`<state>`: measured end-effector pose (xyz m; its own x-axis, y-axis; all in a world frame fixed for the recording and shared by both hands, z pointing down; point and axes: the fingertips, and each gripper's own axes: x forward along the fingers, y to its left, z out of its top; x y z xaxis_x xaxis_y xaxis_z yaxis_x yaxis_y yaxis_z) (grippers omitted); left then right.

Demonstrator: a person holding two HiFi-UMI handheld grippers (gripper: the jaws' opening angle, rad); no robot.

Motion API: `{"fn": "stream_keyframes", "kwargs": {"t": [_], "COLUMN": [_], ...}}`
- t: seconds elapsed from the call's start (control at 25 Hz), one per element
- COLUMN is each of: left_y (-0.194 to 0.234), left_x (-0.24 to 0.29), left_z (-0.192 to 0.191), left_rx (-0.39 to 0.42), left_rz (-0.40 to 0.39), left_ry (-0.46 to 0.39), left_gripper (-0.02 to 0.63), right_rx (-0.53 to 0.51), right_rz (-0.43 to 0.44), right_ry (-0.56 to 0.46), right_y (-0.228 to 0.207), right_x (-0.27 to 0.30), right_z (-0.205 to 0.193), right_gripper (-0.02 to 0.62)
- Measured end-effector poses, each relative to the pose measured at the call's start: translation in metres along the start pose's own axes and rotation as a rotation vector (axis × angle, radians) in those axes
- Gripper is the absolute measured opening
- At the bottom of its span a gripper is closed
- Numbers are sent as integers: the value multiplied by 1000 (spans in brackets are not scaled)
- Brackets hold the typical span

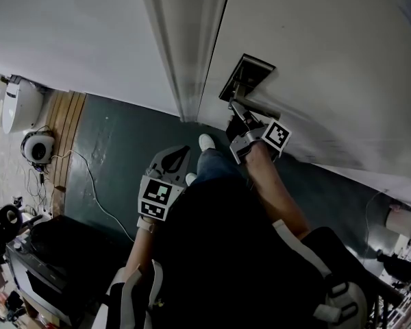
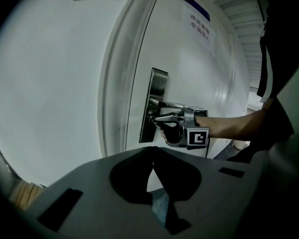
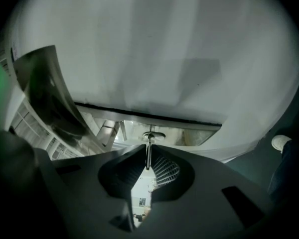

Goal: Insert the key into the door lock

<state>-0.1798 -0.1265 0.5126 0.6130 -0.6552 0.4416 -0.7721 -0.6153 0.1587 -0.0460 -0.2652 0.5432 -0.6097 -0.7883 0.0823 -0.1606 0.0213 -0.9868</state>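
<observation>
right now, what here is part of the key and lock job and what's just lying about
In the job: key, held in the right gripper; lock plate; door.
Lying about: left gripper, shut and idle; white round device; floor cable; notice on the door.

Whether the key (image 3: 148,156) enters the lock (image 3: 152,134) is unclear.

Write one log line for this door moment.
right tool: shut on key | key: tip at lock | left tool: shut, empty
</observation>
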Motion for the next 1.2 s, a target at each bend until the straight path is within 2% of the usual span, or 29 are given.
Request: {"fn": "stream_keyframes", "kwargs": {"t": [0.36, 0.6, 0.72, 0.84, 1.08, 1.2], "left_y": [-4, -14, -19, -23, -34, -38], "left_x": [-5, -11, -12, -11, -13, -16], "left_z": [1, 7, 13, 20, 35, 42], "left_rx": [-4, 5, 14, 27, 72, 73], "left_rz": [2, -19, -38, -60, -94, -109], "left_ry": [-21, -50, -69, -92, -131, -150], "left_gripper": [9, 9, 9, 9, 9, 9], "right_rx": [-62, -258, -331, -465, -844, -997], "right_rz": [0, -12, 8, -2, -69, -98], "right_ry": [44, 72, 63, 63, 77, 86], "right_y": [7, 30, 47, 61, 88, 100], "right_x": [-17, -47, -63, -79, -112, -124], "right_z": [-18, -28, -31, -31, -34, -35], "right_gripper": [71, 75, 44, 32, 23, 23]}}
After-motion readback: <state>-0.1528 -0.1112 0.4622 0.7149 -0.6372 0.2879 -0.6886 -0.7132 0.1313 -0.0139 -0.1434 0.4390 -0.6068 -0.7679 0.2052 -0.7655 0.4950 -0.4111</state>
